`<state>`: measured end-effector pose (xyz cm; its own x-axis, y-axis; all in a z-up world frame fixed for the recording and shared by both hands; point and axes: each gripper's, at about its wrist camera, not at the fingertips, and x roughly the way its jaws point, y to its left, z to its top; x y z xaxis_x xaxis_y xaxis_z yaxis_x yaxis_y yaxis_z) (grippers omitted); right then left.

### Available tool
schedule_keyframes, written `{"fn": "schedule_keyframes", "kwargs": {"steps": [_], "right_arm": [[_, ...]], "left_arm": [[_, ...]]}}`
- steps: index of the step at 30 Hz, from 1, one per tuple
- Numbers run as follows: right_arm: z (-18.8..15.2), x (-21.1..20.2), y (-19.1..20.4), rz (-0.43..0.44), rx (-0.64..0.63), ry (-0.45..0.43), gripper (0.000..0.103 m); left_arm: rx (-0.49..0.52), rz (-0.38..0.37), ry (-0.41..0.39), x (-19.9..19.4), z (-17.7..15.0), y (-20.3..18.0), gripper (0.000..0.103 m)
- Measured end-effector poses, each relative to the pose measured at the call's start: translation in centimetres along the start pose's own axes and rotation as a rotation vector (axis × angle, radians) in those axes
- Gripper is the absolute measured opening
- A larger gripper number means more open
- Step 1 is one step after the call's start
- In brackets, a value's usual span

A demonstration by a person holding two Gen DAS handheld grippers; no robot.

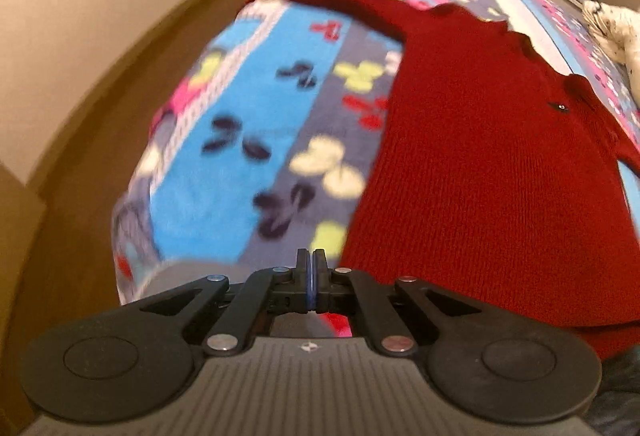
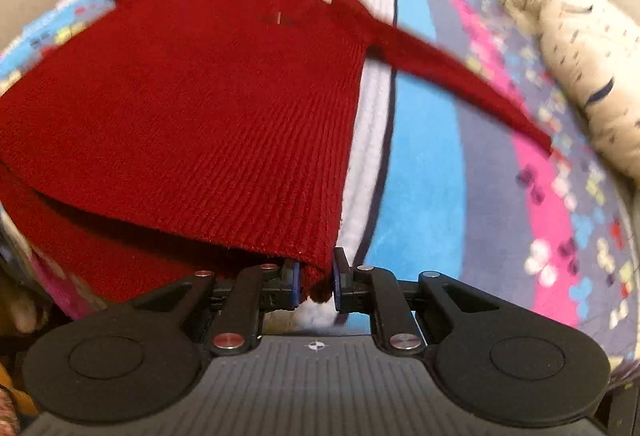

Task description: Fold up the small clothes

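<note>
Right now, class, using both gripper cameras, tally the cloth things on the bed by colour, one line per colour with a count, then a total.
Red: 1, the knitted sweater, spread out, its hem corner between the jaws of the right gripper.
Cream with dark specks: 1, the crumpled garment beside it.
Multicoloured: 1, the butterfly blanket underneath both.
Total: 3

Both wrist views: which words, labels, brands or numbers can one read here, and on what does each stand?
No readable text in either view.
Red sweater: small dark tag on the chest, too small to read.
Hand-held gripper bodies: a small round emblem, no letters.
Blanket: butterfly shapes only.
</note>
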<state>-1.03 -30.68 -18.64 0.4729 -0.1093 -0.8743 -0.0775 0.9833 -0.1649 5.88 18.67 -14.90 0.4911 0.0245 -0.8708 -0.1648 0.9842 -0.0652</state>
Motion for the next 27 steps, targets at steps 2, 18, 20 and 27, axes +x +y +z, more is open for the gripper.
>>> {"fn": "schedule_keyframes", "kwargs": {"steps": [2,18,20,27], "right_arm": [[-0.5,-0.1,0.7,-0.029,0.005,0.038,0.033],[0.4,2.4,-7.8,0.15,0.726,-0.112,0.067],[0.7,4.6,-8.0,0.131,0.749,-0.065,0.067],[1.6,7.0,-2.9,0.288,0.536,0.073,0.019]], "left_arm": [[-0.023,-0.012,-0.019,-0.6,-0.2,0.9,0.014],[0.035,-0.015,0.059,4.3,1.7,-5.0,0.096],[0.044,0.035,0.119,6.9,1.5,-5.2,0.096],[0.064,0.044,0.197,8.7,1.8,-6.4,0.011]]}}
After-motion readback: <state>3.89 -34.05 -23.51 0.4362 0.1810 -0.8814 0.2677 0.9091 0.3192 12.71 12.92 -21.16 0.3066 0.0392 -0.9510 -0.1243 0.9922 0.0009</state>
